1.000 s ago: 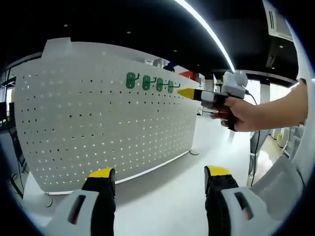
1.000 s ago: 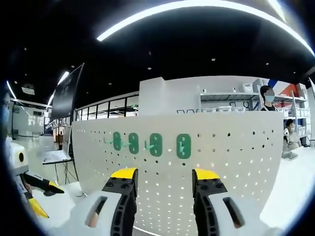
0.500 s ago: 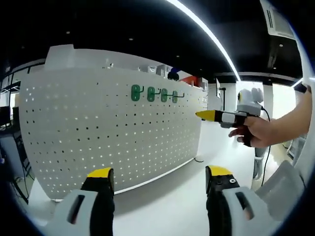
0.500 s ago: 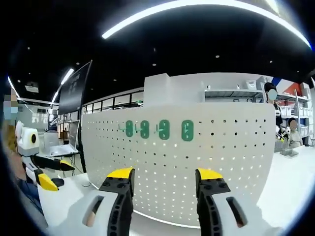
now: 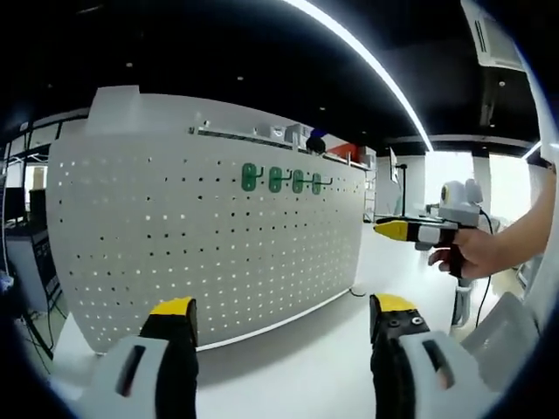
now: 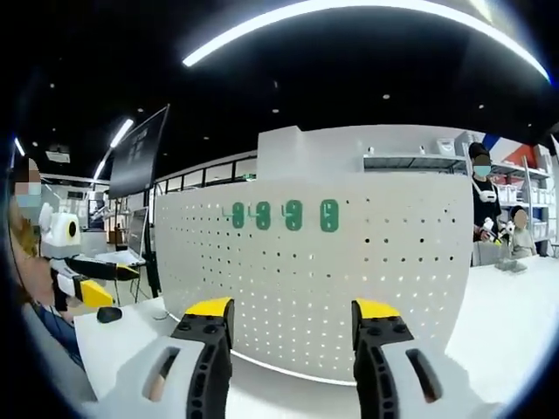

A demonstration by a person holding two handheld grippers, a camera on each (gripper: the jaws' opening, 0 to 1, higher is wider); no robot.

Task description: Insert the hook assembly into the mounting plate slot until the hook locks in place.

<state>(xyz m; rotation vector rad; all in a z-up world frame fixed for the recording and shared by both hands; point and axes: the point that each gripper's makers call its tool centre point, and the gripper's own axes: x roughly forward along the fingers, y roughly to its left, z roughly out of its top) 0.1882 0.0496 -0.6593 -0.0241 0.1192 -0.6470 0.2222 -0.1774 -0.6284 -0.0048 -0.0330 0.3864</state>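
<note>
A: Where do the hooks sit?

B: Four green hooks (image 5: 282,179) hang in a row near the top of the white pegboard (image 5: 175,253), which stands upright on the white table (image 5: 306,367). In the right gripper view the same row (image 6: 284,215) sits high on the board (image 6: 349,288), above and between the jaws.

A: And the left gripper (image 5: 284,319)?

B: Its yellow-tipped jaws stand wide apart with nothing between them, pointing at the board's lower part, well short of it.

A: The right gripper (image 6: 293,316)?

B: Also spread and empty, aimed squarely at the board. In the left gripper view it shows at the right (image 5: 410,230), held level in a hand (image 5: 472,253) with the forearm reaching in from the edge, its tip toward the board's end, well apart from the hooks.
</note>
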